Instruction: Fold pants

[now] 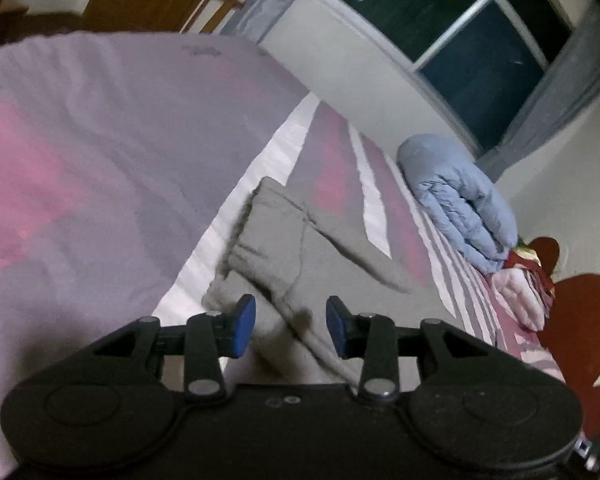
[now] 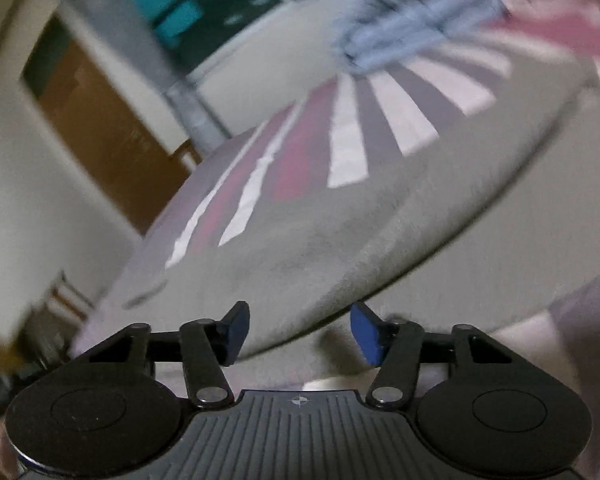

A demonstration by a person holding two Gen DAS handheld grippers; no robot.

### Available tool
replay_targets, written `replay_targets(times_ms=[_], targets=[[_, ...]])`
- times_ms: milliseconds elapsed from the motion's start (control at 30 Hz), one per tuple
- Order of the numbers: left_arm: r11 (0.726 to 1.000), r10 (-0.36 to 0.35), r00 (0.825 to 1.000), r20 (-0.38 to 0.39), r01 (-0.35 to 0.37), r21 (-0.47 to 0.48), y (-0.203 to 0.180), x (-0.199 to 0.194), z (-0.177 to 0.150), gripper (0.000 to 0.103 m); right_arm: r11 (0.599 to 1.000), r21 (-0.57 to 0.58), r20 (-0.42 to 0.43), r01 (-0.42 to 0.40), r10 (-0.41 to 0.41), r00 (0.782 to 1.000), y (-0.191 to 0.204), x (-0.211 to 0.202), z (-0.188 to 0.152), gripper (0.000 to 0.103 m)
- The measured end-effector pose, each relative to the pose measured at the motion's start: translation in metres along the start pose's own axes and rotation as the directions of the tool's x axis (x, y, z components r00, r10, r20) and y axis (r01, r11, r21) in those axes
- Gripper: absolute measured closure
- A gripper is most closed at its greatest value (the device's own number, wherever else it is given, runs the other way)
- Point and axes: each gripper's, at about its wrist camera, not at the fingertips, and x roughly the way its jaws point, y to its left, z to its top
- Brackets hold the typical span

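A pair of grey fleece pants [image 1: 300, 256] lies on a bed [image 1: 332, 148] covered in a pink, grey and white striped sheet, partly folded, with 1 leg angled toward the bed's far edge. The left gripper [image 1: 291, 326] hovers just above the near end of the pants, its 2 blue pads apart and holding nothing. The right gripper [image 2: 300, 330] is also spread wide and empty, low over a broad grey stretch of the pants [image 2: 340, 248].

To do the next fold well, each gripper should probably pinch a single edge of fabric at matching spots, lift together and lay the cloth flat without bunching.

The left view shows the whole shape of the pants, a folded light blue padded jacket [image 1: 460, 204] at the bed's far edge below a dark window [image 1: 472, 28], and a raised pink-grey quilt [image 1: 100, 160]. The right view is blurred; it shows fabric texture close up and what may be a wooden door [image 2: 112, 136].
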Motion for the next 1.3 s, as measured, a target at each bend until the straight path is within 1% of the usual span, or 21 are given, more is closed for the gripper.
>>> replay_targets(times_ms=[67,200,267,333,367,400,467,567,667,733,767,800,833,867,900,967,1000,1067,1133,1233,1300], targets=[[1.0,0.0,1.0,-0.017,0.0,-0.014,0.007,0.011,0.009,0.074,0.999,0.053,-0.008,-0.012,0.012,1.0,-0.004,0.008,0.004,0.047],[0.999,0.029,0.997,-0.068,-0.031,-0.034,0.015,0.034,0.019,0.074,0.992,0.129,-0.035,0.0,0.005,0.999,-0.012,0.027,0.008,0.046],[0.998,0.057,0.994,-0.098,-0.06,-0.033,0.015,0.043,0.023,0.073,0.986,0.166,-0.042,0.003,0.004,0.999,-0.017,0.04,0.013,0.046],[0.996,0.079,0.991,-0.111,-0.082,-0.03,0.014,0.047,0.024,0.071,0.982,0.189,-0.046,0.015,-0.006,0.999,-0.02,0.048,0.022,0.047],[0.996,0.085,0.99,-0.111,-0.089,-0.03,0.013,0.048,0.024,0.07,0.981,0.194,-0.045,0.02,-0.011,0.999,-0.021,0.05,0.023,0.047],[0.996,0.079,0.991,-0.106,-0.084,-0.038,0.012,0.049,0.023,0.067,0.981,0.194,-0.044,0.022,-0.014,0.999,-0.02,0.051,0.026,0.047],[0.995,0.086,0.99,-0.114,-0.091,-0.042,0.012,0.052,0.021,0.067,0.983,0.182,-0.051,0.027,-0.018,0.999,-0.018,0.057,0.03,0.047],[0.991,0.081,0.99,-0.117,-0.093,-0.1,0.014,0.047,0.017,0.066,0.983,0.181,-0.057,0.028,-0.018,0.998,-0.017,0.057,0.032,0.047],[0.993,0.079,0.991,-0.11,-0.088,-0.073,0.015,0.05,0.014,0.066,0.986,0.165,-0.06,0.022,-0.013,0.998,-0.016,0.058,0.032,0.047],[0.992,0.05,0.994,-0.099,-0.061,-0.113,0.021,0.054,0.016,0.06,0.986,0.163,-0.064,0.02,-0.01,0.998,-0.017,0.06,0.031,0.047],[0.991,0.032,0.996,-0.082,-0.043,-0.13,0.024,0.053,0.016,0.061,0.986,0.168,-0.064,0.017,-0.007,0.998,-0.018,0.062,0.031,0.048],[0.99,0.036,0.997,-0.061,-0.044,-0.135,0.025,0.052,0.014,0.067,0.985,0.169,-0.064,0.026,-0.015,0.998,-0.019,0.062,0.032,0.066],[0.99,0.041,0.998,-0.045,-0.046,-0.133,0.025,0.05,0.013,0.079,0.985,0.171,-0.074,0.032,-0.02,0.997,-0.02,0.064,0.033,0.086],[0.99,0.034,0.999,-0.027,-0.037,-0.133,0.023,0.046,0.011,0.082,0.984,0.177,-0.081,0.027,-0.013,0.997,-0.022,0.064,0.034,0.097],[0.993,0.036,0.999,-0.008,-0.036,-0.108,0.017,0.04,0.009,0.082,0.985,0.169,-0.078,0.015,-0.002,0.997,-0.021,0.06,0.036,0.097],[0.998,0.017,1.0,0.022,-0.015,-0.069,0.007,0.028,0.006,0.082,0.994,0.108,-0.05,-0.018,0.024,0.998,-0.012,0.044,0.041,0.097],[0.998,-0.005,0.999,0.036,0.008,-0.066,0.004,0.02,0.005,0.082,0.996,0.088,-0.036,-0.034,0.038,0.999,-0.009,0.035,0.042,0.097],[0.998,-0.024,0.998,0.052,0.027,-0.064,0.002,0.009,0.002,0.082,0.996,0.064,-0.015,-0.06,0.061,0.998,-0.005,0.02,0.043,0.097],[0.998,-0.018,0.999,0.043,0.021,-0.058,0.004,0.004,-0.002,0.082,0.995,0.061,-0.021,-0.073,0.074,0.997,-0.006,0.011,0.04,0.097],[0.998,0.044,0.999,-0.025,-0.045,-0.035,0.013,0.015,-0.013,0.082,0.998,0.055,-0.085,-0.028,0.032,0.996,-0.015,0.02,0.024,0.097],[0.998,0.038,0.999,-0.023,-0.039,-0.046,0.017,0.018,-0.015,0.082,0.997,0.07,-0.133,0.014,-0.004,0.991,-0.024,0.03,0.014,0.097]])
